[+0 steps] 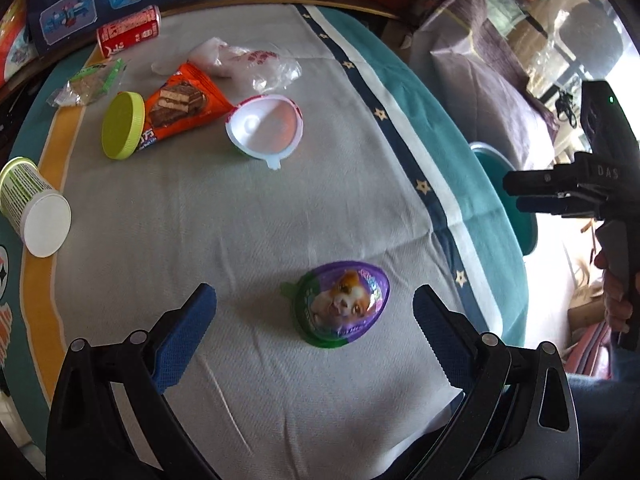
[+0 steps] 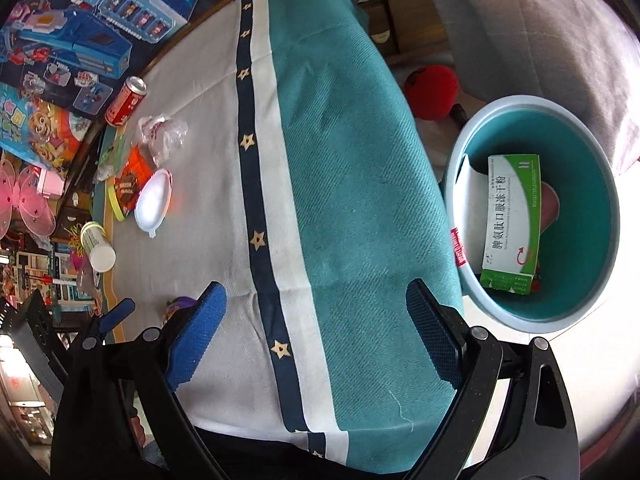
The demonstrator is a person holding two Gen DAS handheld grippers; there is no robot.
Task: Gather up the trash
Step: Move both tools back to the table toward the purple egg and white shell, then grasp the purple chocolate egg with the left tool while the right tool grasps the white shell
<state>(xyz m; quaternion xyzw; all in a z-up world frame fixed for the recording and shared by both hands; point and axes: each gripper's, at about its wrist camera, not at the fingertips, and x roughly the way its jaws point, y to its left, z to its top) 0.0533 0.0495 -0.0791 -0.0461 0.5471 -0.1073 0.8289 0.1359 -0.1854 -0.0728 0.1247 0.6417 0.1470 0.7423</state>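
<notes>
A purple egg-shaped candy pack with a puppy picture lies on the grey cloth. My left gripper hovers over it, open, its blue fingertips wide on either side and not touching it. My right gripper is open and empty above the teal band of the tablecloth. To its right, off the table's edge, stands a teal bin holding a green-and-white medicine box. In the right wrist view the egg pack is mostly hidden behind the left finger.
Further back on the cloth lie a white egg-shaped half shell, an orange wafer wrapper, a lime lid, a tipped white cup, a red can, a crumpled plastic bag and a clear green wrapper. Toy boxes line the far edge.
</notes>
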